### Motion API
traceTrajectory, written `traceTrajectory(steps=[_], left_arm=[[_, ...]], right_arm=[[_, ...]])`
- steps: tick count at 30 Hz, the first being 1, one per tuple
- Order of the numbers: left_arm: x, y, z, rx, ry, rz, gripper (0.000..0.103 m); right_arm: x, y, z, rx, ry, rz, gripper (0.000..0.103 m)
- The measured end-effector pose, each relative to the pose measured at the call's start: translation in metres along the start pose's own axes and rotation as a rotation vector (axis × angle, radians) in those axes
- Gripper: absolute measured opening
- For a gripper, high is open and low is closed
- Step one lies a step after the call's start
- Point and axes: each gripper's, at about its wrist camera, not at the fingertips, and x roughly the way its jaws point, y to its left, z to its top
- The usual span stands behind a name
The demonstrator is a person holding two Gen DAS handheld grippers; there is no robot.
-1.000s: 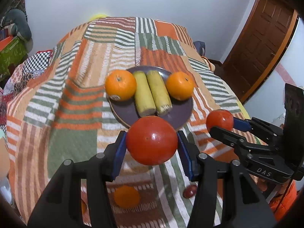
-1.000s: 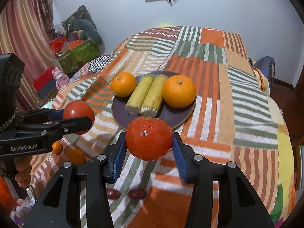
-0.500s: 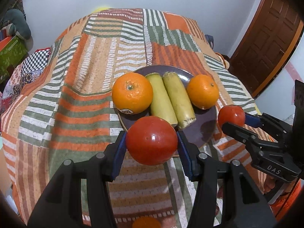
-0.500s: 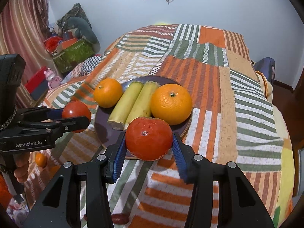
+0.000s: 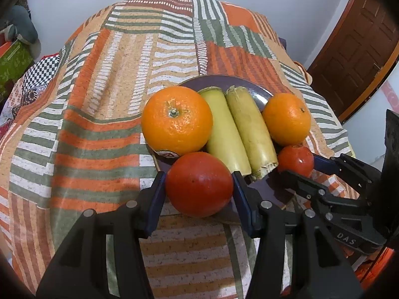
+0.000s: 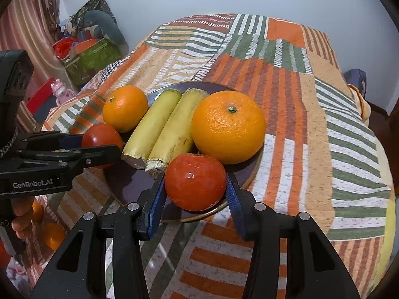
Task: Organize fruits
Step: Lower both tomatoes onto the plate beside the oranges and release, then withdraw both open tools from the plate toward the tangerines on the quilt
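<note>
Placing step: left gripper (image 5: 199, 184) and right gripper (image 6: 195, 182) each clamp a tomato over the plate (image 6: 129, 184); next, lower and release.

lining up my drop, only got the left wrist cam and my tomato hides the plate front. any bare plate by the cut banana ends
Observer: Yes. The right wrist view shows a bare dark patch of plate before the cut ends of the bananas, beside the left tomato in the left gripper.
Operator: is the right tomato over the plate
Observer: Yes, the right gripper holds the right tomato above the plate's near rim.
Operator: any fruit left off the plate
Observer: A loose orange lies low at the left, off the bedspread.
</note>
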Motion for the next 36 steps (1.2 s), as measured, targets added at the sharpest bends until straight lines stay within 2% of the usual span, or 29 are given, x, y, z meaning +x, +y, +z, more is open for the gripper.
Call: traceTrajectory(steps=[6, 7, 9, 12, 14, 15, 16, 24, 30, 36], left_arm=[[0.001, 0.002, 0.001, 0.008, 0.008, -0.011, 0.053], [0.001, 0.002, 0.001, 0.013, 0.013, -0.012, 0.054], [0.001, 0.001, 0.0, 0.015, 0.017, -0.009, 0.065], [-0.006, -0.003, -0.001, 0.034, 0.0, -0.003, 0.066], [-0.011, -0.005, -0.002, 0.045, -0.009, 0.006, 0.066], [-0.015, -0.005, -0.002, 0.044, -0.015, 0.007, 0.066], [-0.019, -0.005, -0.004, 0.042, -0.019, 0.005, 0.066], [-0.073, -0.003, -0.018, 0.034, -0.088, 0.011, 0.066], [-0.125, 0.005, -0.035, 0.013, -0.157, 0.028, 0.067], [-0.166, 0.016, -0.061, 0.014, -0.201, 0.068, 0.069]], right_arm=[[0.001, 0.0, 0.0, -0.006, 0.003, 0.001, 0.044], [0.001, 0.001, 0.0, -0.008, 0.003, -0.001, 0.044], [0.002, 0.002, 0.0, -0.013, 0.003, -0.008, 0.044], [0.003, 0.003, 0.002, -0.026, 0.01, -0.02, 0.044], [0.001, 0.004, 0.002, -0.029, 0.017, -0.029, 0.048], [-0.001, 0.004, 0.002, -0.028, 0.012, -0.035, 0.054], [-0.004, 0.005, 0.002, -0.029, 0.002, -0.043, 0.059], [-0.044, 0.013, 0.003, -0.03, -0.059, -0.054, 0.059], [-0.082, 0.035, 0.003, -0.049, -0.124, -0.046, 0.059], [-0.101, 0.062, -0.002, -0.07, -0.158, -0.025, 0.059]])
